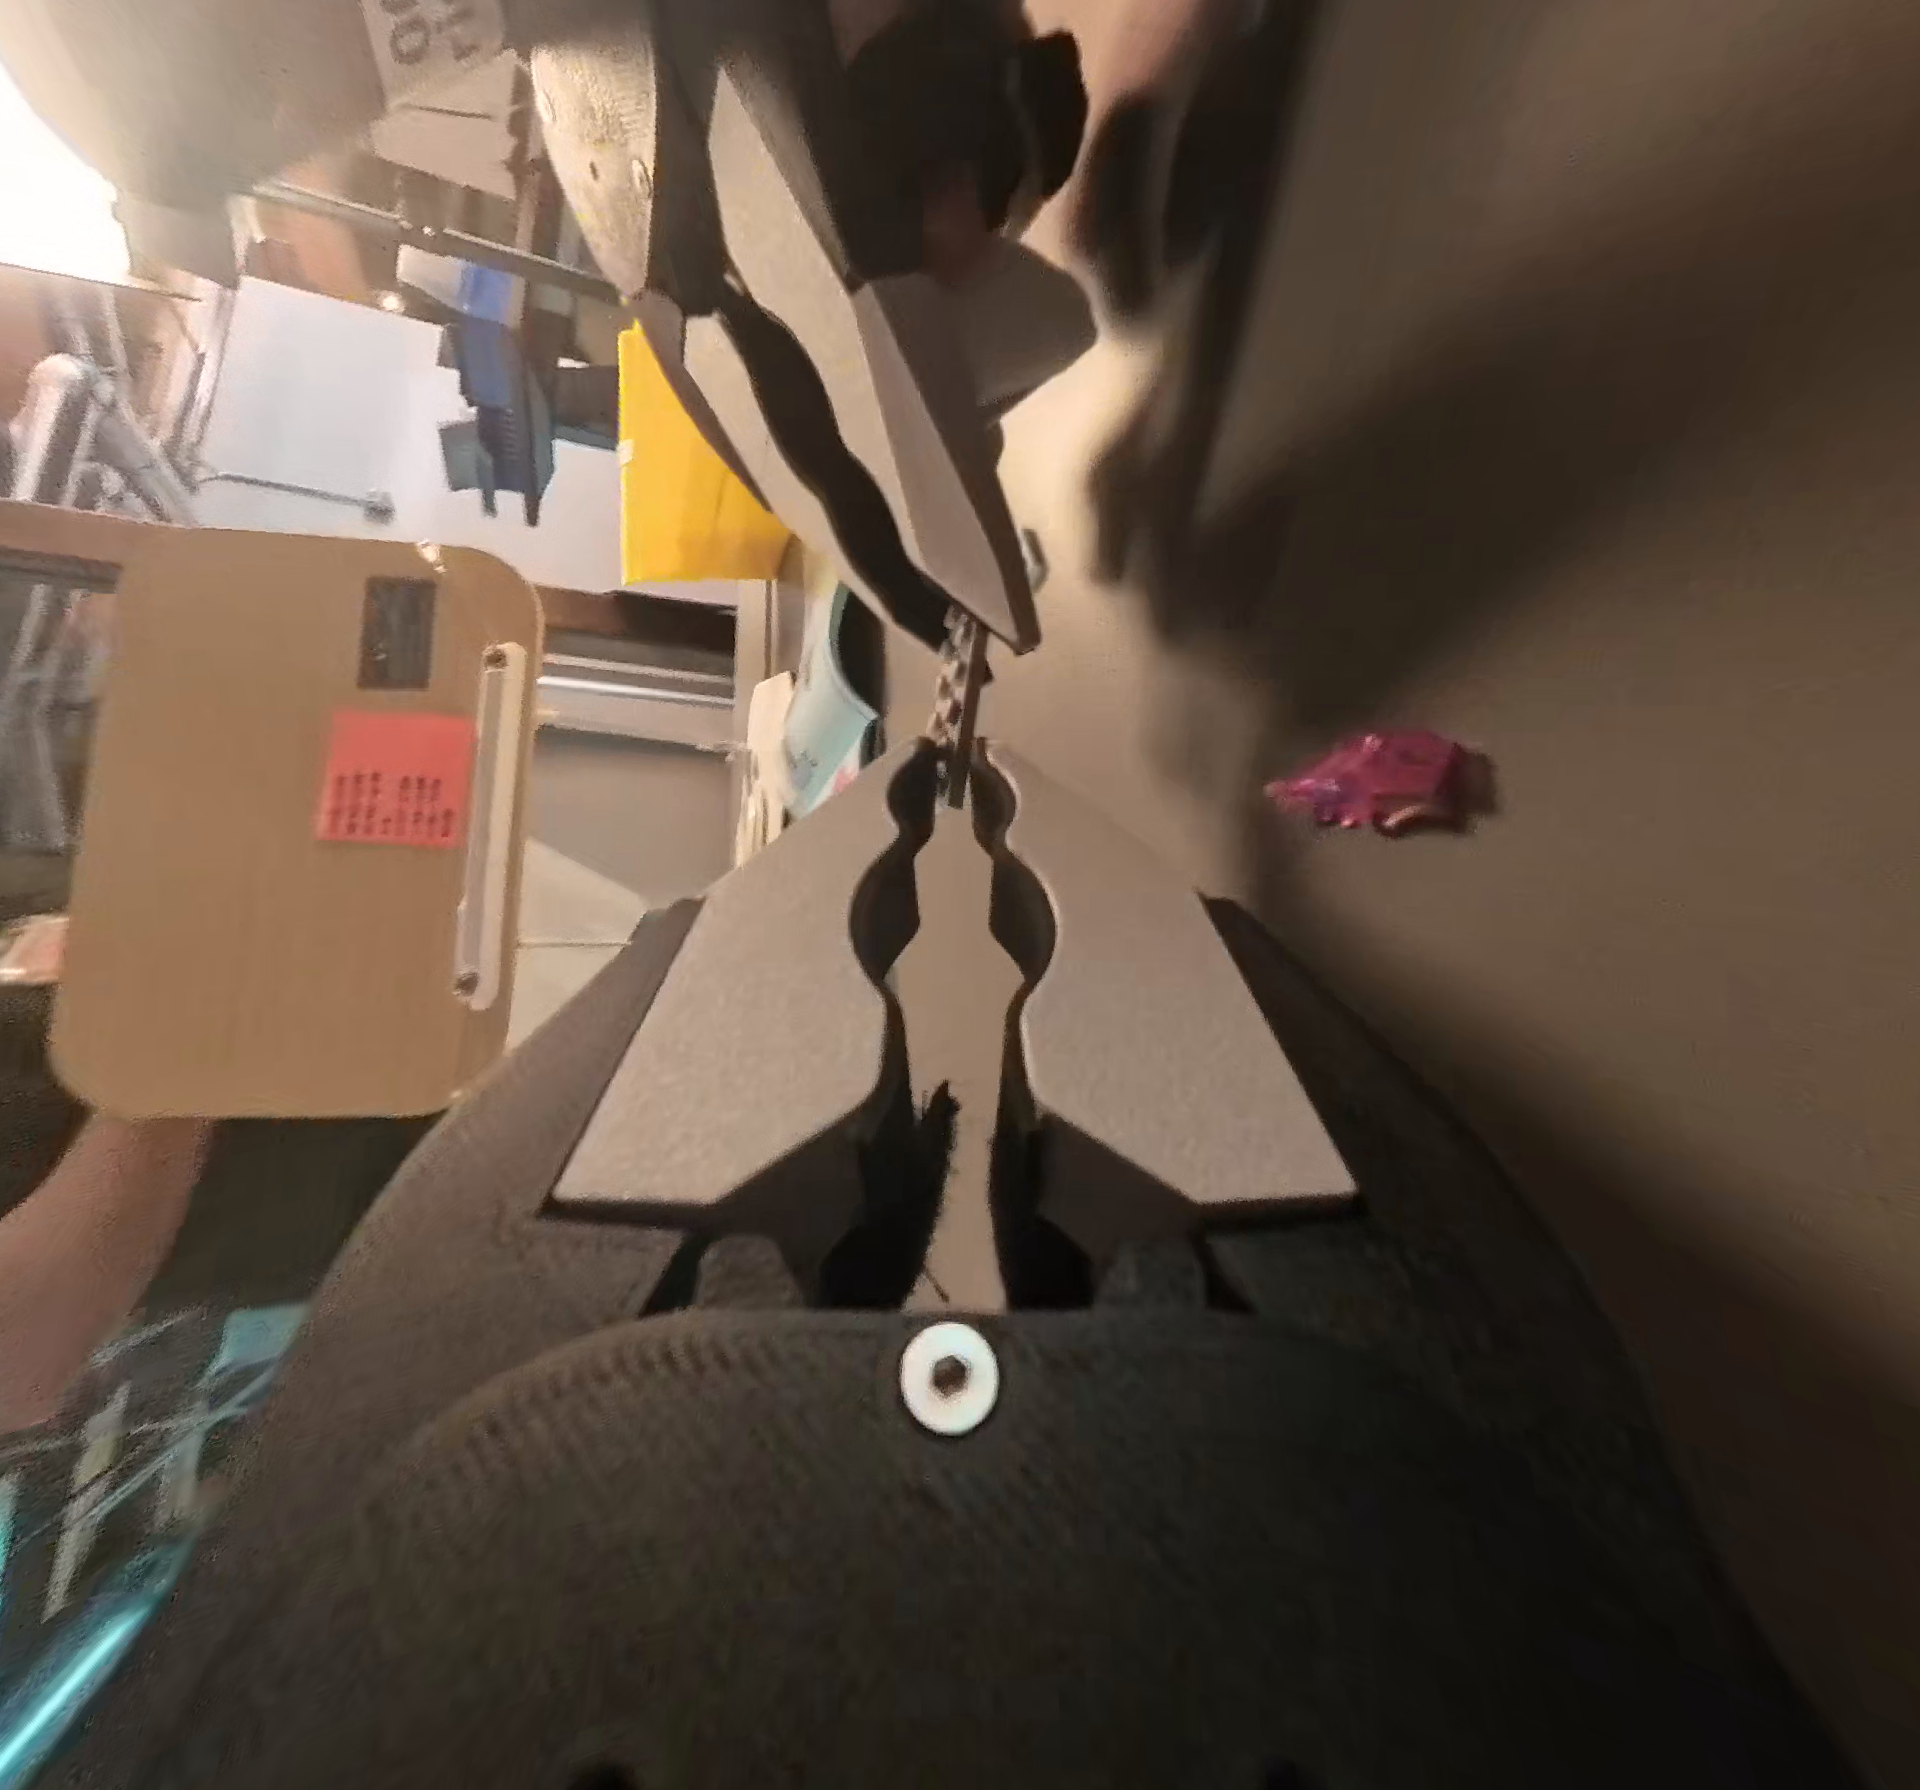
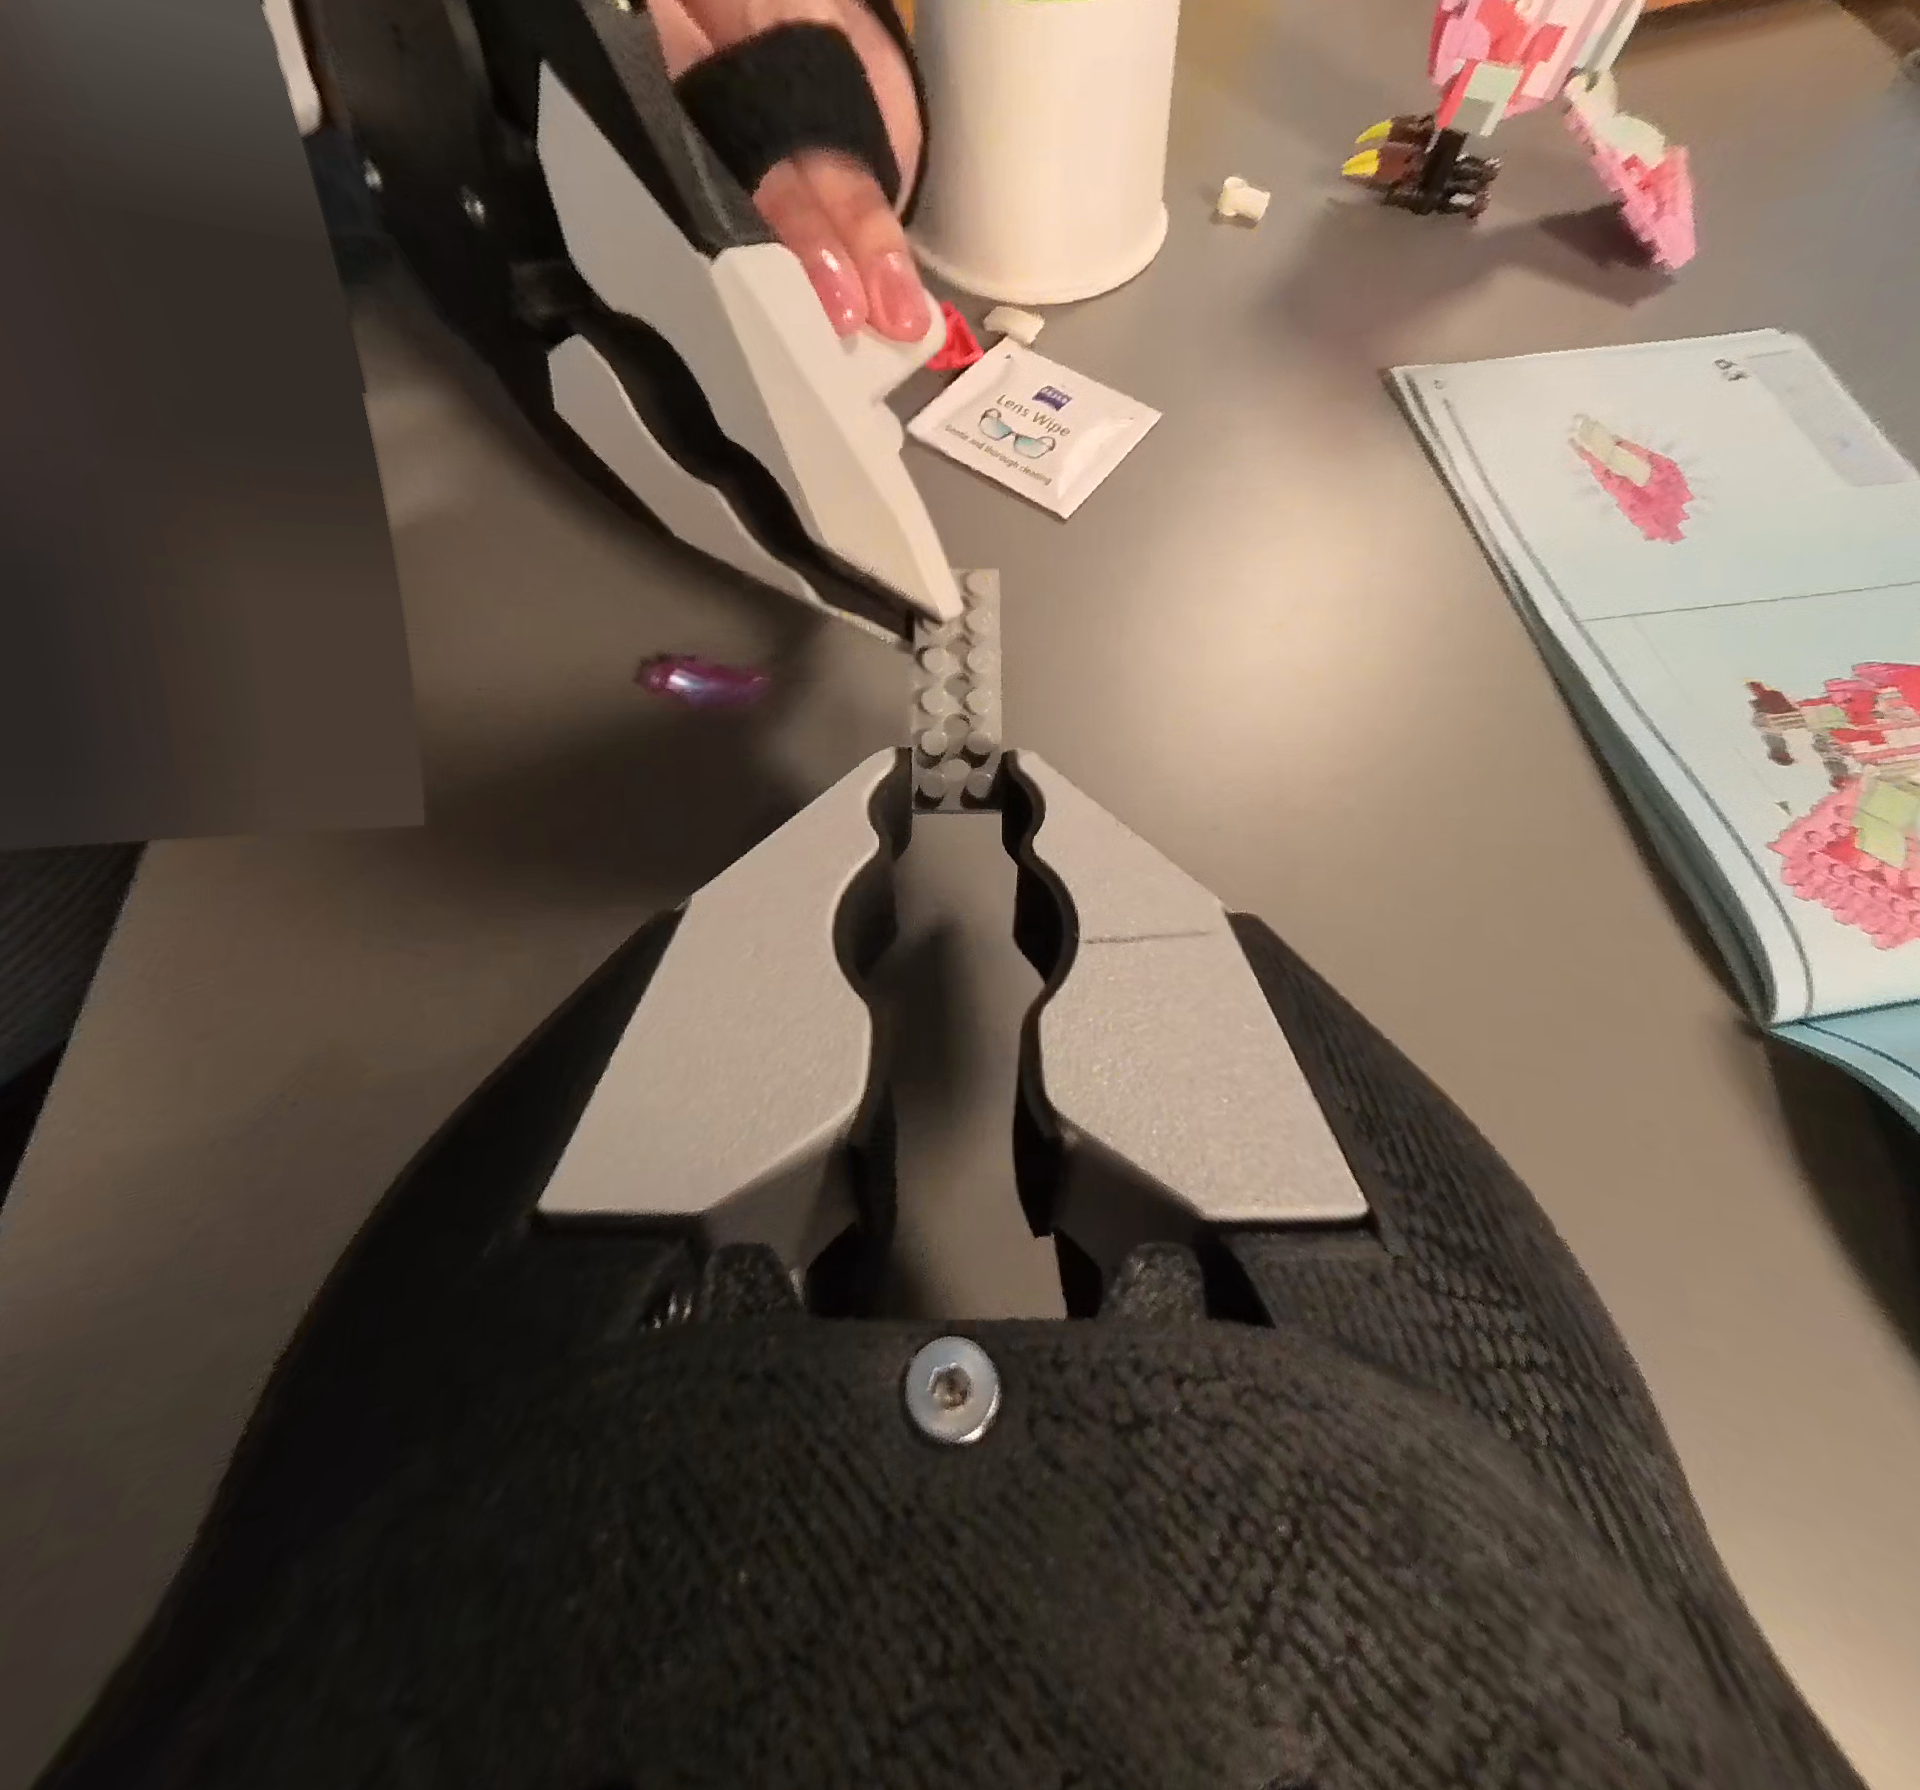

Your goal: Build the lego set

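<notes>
A long grey studded brick plate (image 2: pixel 956 691) hangs above the grey table (image 2: pixel 1247 660), held at both ends. My right gripper (image 2: pixel 956 782) is shut on its near end, with the pads pressed on its two long edges. My left gripper (image 2: pixel 920 620) comes in from the upper left, a person's hand on it, and pinches the plate's far end. In the left wrist view the plate (image 1: pixel 958 701) shows edge-on. My left gripper (image 1: pixel 954 772) is shut on its flat faces there, and the right gripper (image 1: pixel 982 626) holds the other end.
A white canister with a green band (image 2: pixel 1044 78), a white sachet (image 2: pixel 1034 426), small white pieces (image 2: pixel 1244 200) and a pink brick model (image 2: pixel 1527 47) stand farther back. An open booklet (image 2: pixel 1714 597) lies at the right. A shiny purple piece (image 2: pixel 707 678) lies at the left. Less than 4 cm separates the two grippers' tips. Both grippers' tips are roughly 6 cm from the shiny purple piece (image 2: pixel 707 678). The left camera catches it too, in the left wrist view (image 1: pixel 1339 782).
</notes>
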`<state>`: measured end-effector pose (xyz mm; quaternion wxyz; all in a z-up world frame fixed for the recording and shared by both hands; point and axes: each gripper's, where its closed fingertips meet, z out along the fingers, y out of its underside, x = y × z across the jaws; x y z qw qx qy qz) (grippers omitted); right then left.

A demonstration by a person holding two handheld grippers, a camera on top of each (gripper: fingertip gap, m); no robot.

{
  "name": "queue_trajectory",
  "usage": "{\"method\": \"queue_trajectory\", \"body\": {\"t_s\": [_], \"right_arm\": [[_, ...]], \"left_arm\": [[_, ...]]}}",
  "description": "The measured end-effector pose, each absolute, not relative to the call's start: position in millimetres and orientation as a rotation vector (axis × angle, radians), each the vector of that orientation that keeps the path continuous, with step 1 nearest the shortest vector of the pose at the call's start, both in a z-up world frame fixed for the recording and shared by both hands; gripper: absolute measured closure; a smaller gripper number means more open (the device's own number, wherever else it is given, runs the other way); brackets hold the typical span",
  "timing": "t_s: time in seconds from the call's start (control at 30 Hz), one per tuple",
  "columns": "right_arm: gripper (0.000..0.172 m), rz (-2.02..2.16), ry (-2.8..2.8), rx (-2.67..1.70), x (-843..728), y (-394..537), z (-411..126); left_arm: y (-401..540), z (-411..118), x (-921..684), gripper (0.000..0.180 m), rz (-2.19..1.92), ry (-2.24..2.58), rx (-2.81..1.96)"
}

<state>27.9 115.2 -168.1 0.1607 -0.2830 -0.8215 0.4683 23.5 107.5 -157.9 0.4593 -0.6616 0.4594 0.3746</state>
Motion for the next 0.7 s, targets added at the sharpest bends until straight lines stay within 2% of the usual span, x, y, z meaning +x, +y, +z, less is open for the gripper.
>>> {"method": "queue_trajectory", "body": {"t_s": [0.03,0.13,0.33,0.7], "right_arm": [[0.156,1.341,-2.315,-0.804,26.0,116.2,-164.9],[0.139,1.306,-2.206,-0.856,23.3,134.7,-154.9],[0.14,1.207,-2.17,-1.096,32.6,183.4,-173.6],[0.143,1.087,-2.294,-1.082,30.8,173.7,-194.1]], "left_arm": [[108.0,-155.9,21.3,0.175,0.956,1.127,-1.621],[105.7,-148.2,16.8,0.177,0.99,1.082,-1.593],[97.5,-157.4,9.1,0.176,1.006,1.093,-1.614],[98.9,-164.7,15.2,0.176,1.072,1.171,-1.581]]}}
